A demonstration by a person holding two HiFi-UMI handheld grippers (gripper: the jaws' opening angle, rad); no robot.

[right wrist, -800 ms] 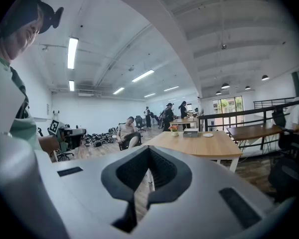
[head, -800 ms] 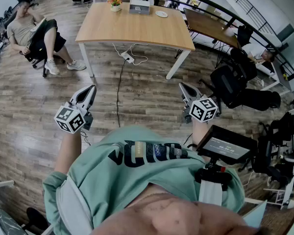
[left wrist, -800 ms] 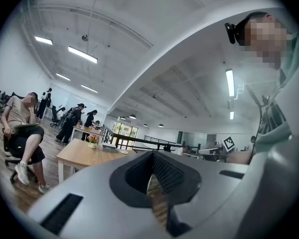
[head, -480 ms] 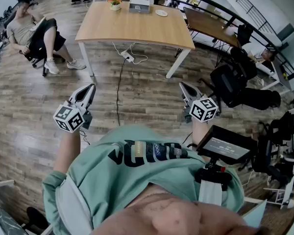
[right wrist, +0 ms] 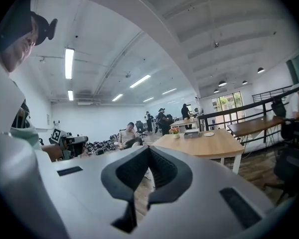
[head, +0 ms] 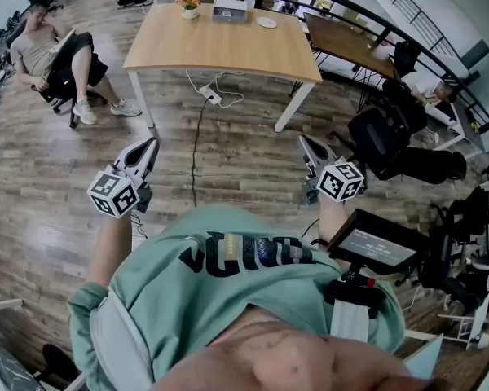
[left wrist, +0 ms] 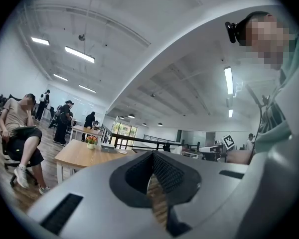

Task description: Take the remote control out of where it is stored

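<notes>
No remote control shows in any view. A wooden table [head: 220,47] stands ahead across the plank floor, carrying a flower pot [head: 188,5], a pale flat box [head: 229,10] and a white plate [head: 266,23]. My left gripper [head: 150,146] is held out in front of my chest at the left, jaws shut with nothing between them; its own view shows the closed tips [left wrist: 152,156] aimed toward the table [left wrist: 82,153]. My right gripper [head: 303,143] is held level with it at the right, also shut and empty, and its closed tips [right wrist: 148,151] point at the table [right wrist: 209,142].
A person sits on a chair at the left [head: 53,51]. A power strip with cables [head: 212,96] lies on the floor under the table. A dark chair with a bag [head: 383,141] stands at the right, and a second brown table [head: 350,43] behind it. A small screen [head: 377,247] hangs at my chest.
</notes>
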